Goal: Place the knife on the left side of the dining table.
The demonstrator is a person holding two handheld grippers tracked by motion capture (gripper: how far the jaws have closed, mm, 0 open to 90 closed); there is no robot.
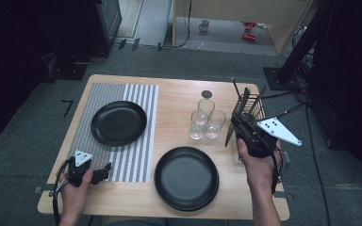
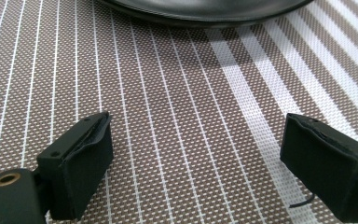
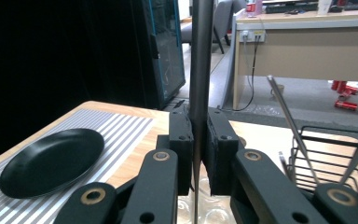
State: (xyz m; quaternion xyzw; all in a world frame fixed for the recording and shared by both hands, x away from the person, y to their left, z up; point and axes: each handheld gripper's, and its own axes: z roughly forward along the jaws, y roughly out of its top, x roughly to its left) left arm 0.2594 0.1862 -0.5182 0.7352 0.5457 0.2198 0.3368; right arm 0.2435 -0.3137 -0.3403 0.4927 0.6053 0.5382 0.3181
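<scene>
Knife: pinched upright in right tongs, just beside wire cutlery rack at bench's right. Left tongs: spread, empty, on striped placemat. Judged: setting barely begun; plates laid, no cutlery placed yet.

knife handle cut off above, rack partly hidden

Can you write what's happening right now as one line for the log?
right gripper: shut on knife, upright | left gripper: open over placemat | wire basket: beside right gripper
</scene>
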